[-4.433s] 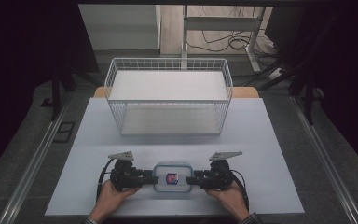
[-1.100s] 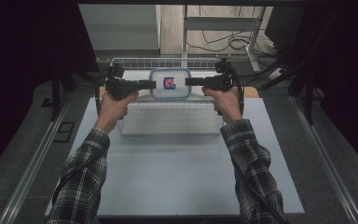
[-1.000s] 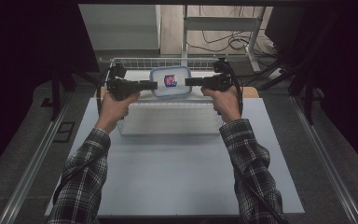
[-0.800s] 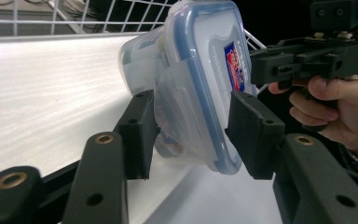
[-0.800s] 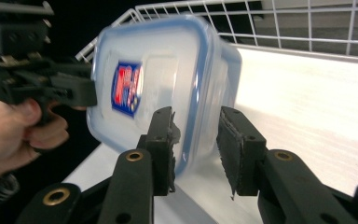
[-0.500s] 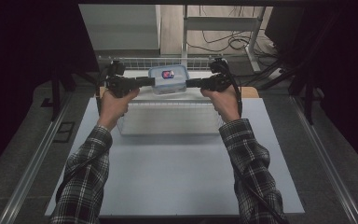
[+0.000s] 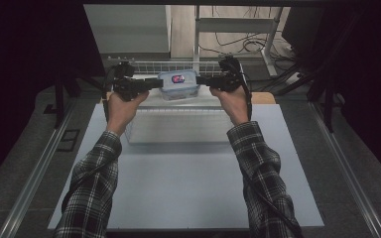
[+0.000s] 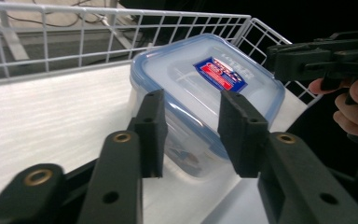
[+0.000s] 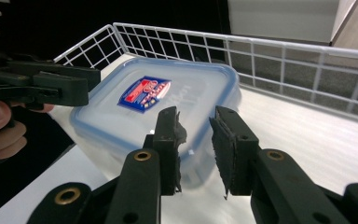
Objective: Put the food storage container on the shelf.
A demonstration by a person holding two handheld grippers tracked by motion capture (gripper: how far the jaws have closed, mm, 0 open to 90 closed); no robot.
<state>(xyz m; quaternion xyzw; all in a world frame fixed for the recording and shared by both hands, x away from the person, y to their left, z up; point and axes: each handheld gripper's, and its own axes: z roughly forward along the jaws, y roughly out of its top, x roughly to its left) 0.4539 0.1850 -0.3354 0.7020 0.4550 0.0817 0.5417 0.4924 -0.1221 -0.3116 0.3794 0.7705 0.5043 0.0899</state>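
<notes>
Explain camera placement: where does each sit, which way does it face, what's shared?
High view: above the person's side of the table, looking forward and down; both sleeved forearms and hands show.
Left gripper view: on the left gripper, looking along its jaws at the container in the wire basket; the other hand's fingers show at right.
Right gripper view: on the right gripper, facing the container from the opposite side.
Shared: container and basket.

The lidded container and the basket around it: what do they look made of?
Container: looks like translucent plastic, smooth and glossy; the white basket floor shows faintly through its walls, and the lid has a blue rim and a printed label. Basket: thin white wire in a grid, probably coated metal; the coating itself can't be confirmed.
</notes>
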